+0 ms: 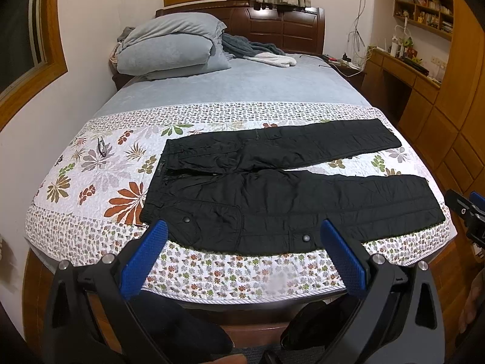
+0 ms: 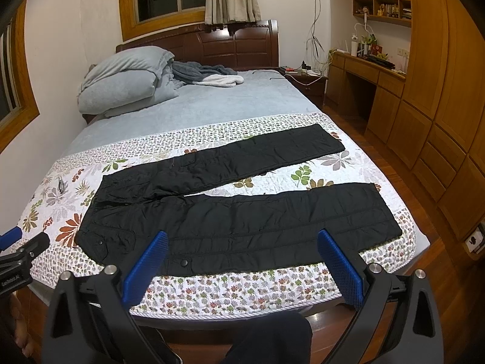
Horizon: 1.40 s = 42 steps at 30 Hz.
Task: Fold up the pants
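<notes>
Here, one pants pair, two gaping tools.

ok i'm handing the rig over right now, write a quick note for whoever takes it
Left gripper: open, empty, held above the bed's near edge by the pants' waist end.
Right gripper: open, empty, over the near leg.
Black pants lie flat and unfolded on the floral quilt, waist to the left, legs spread apart to the right.
Glasses lie on the quilt left of the waist.
Done: pants laid out only.
Left: every fold. Probably bring one leg over the other first, then fold lengthwise.
</notes>
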Available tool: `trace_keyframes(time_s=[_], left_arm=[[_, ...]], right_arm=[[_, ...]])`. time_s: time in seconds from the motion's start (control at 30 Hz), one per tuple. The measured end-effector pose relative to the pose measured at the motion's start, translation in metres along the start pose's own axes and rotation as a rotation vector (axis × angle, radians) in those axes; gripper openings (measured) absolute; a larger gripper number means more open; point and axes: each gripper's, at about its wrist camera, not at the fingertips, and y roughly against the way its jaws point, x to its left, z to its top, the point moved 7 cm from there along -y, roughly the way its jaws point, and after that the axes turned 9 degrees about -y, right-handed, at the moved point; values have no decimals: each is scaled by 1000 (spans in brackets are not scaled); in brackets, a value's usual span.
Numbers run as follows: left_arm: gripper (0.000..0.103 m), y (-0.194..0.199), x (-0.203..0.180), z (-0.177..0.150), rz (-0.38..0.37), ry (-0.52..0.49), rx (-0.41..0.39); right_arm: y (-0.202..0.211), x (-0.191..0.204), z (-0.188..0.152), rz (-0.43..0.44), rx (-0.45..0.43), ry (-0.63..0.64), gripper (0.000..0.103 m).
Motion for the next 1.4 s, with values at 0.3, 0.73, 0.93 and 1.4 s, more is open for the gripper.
trace_keyframes(time_s=[0.3,0.73,0.93,1.4], left_arm=[[100,-1,2,0,1,3,0],[100,2,9,0,7,8,-6],[100,3,8,2,7,7,-10],[100,6,8,4,11,7,-10]], right_arm=[[1,2,3,5,-3,9,100],[1,7,7,10,-7,21,100],[3,7,7,10,-10,21,100],[3,6,6,11,-8,20,100]])
